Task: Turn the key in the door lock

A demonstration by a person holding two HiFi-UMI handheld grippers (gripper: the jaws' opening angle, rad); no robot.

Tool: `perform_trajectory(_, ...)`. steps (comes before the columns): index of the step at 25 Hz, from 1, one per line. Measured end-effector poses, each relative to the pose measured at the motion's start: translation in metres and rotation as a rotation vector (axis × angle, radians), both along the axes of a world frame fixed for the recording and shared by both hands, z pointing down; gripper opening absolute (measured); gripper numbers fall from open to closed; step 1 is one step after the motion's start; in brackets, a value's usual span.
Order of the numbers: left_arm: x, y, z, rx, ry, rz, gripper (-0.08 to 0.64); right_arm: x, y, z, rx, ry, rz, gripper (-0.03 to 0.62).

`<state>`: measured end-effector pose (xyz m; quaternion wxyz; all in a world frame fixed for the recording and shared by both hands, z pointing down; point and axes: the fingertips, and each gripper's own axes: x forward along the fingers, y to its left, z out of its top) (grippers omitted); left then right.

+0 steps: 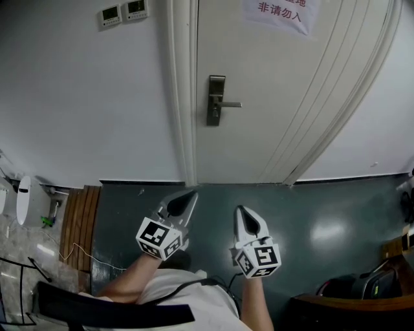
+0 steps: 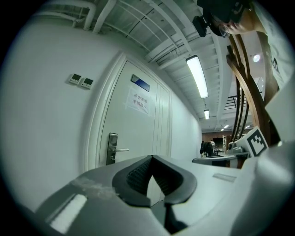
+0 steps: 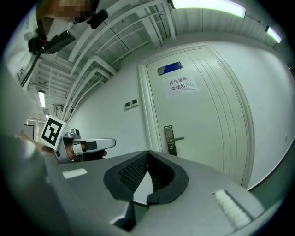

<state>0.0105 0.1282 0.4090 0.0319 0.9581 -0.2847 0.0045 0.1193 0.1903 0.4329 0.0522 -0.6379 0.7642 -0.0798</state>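
The left gripper (image 2: 151, 157), a grey two-jaw tool with dark ribbed pads, has its jaws closed tip to tip. The pads leave only a small hollow behind the tips, and nothing is in it. The right gripper (image 3: 147, 152), of the same make, is likewise fully closed and holds nothing. Both point level at the tall white panelled door (image 1: 272, 97), which stands straight ahead of the jaws and well apart from them.

The silver rectangular metal door lock plate (image 1: 216, 100) is mounted near the door's left edge, with a slim silver lever handle (image 1: 230, 103) sticking out to its right. In the left gripper view the plate lies ahead of the tips, a little to their left and above them. In the right gripper view it lies ahead, a little to the right of the tips and above them. Whether a key sits in the lock is too small to tell.

A white paper notice with red characters (image 1: 279, 11) hangs on the door higher than the lock. Two small white wall control panels (image 1: 121, 11) sit on the white wall beyond the left jaws. The two grippers are side by side, near each other but not touching, over the dark green floor (image 1: 310, 220).
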Motion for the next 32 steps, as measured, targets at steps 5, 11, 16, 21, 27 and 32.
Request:
perform_trajectory(5, -0.006, -0.02, 0.004, 0.0, -0.002, -0.01, 0.006, -0.003, -0.019, 0.002, 0.0, 0.006, -0.007, 0.008)
perform_trajectory(11, -0.017, -0.065, 0.011, -0.018, 0.014, -0.017, 0.006, -0.013, -0.057, 0.002, -0.012, 0.017, -0.011, 0.008)
perform_trajectory(16, -0.018, -0.118, 0.007, -0.027, 0.032, -0.012, 0.006, -0.016, -0.106, 0.0, -0.032, 0.025, -0.005, 0.008)
perform_trajectory(21, -0.011, -0.167, 0.005, -0.043, 0.046, 0.019, 0.006, -0.016, -0.155, -0.003, -0.054, 0.039, 0.01, 0.008)
perform_trajectory(27, -0.01, -0.219, 0.009, -0.066, 0.045, 0.053, 0.006, -0.012, -0.205, -0.003, -0.072, 0.034, 0.06, 0.008)
perform_trajectory(32, -0.008, -0.256, 0.012, -0.083, 0.056, 0.082, 0.006, -0.012, -0.243, -0.004, -0.081, 0.04, 0.087, 0.008)
